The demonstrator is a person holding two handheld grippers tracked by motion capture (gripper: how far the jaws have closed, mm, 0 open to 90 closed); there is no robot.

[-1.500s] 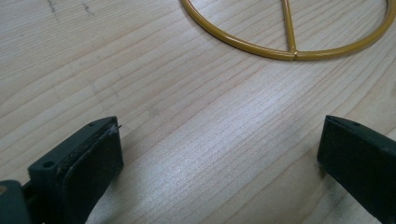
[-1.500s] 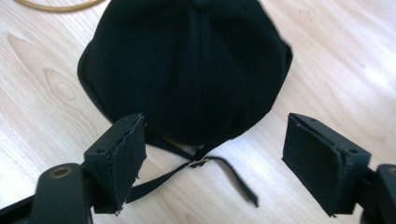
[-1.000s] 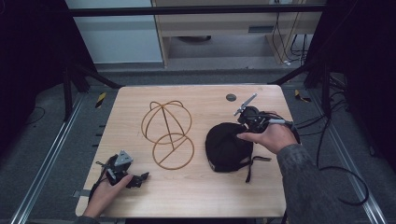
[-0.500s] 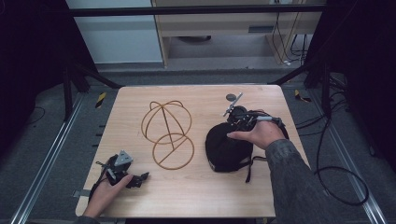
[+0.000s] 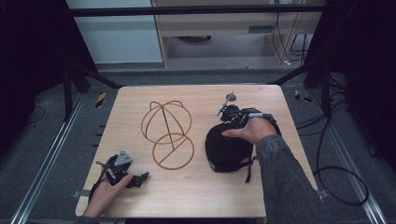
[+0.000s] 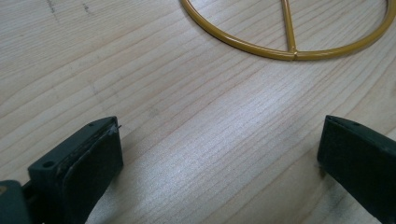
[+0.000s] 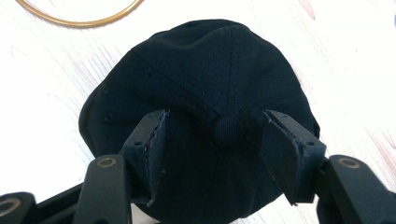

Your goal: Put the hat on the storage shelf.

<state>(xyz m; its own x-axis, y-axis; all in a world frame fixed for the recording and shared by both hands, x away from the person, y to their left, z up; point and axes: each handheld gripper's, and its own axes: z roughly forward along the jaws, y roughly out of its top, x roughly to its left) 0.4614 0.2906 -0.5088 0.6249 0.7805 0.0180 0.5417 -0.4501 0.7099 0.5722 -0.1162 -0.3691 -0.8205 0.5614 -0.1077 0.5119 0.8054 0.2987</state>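
Observation:
A black cap (image 5: 224,151) lies crown up at the table's right middle. My right gripper (image 5: 232,122) hovers over the cap's far side, held by a hand. Seen from the right gripper view, the right gripper (image 7: 215,116) is open, its jaws on either side of the cap's (image 7: 201,70) top button (image 7: 227,130), close above the cloth. A gold wire hat stand (image 5: 168,133) lies on its side at the table's centre. My left gripper (image 5: 137,178) rests open at the front left; in the left gripper view the left gripper (image 6: 219,140) has only bare wood between its jaws, with the stand's ring (image 6: 289,44) beyond.
A small round grey disc (image 5: 230,97) sits near the wooden table's (image 5: 196,196) far edge, behind the right gripper. The cap's strap (image 5: 248,169) trails toward the front. Cables (image 5: 336,172) lie on the floor at the right. Black frame bars flank the table.
My right gripper has moved left and come over the cap's crown. The left gripper, the cap and the wire stand have stayed put.

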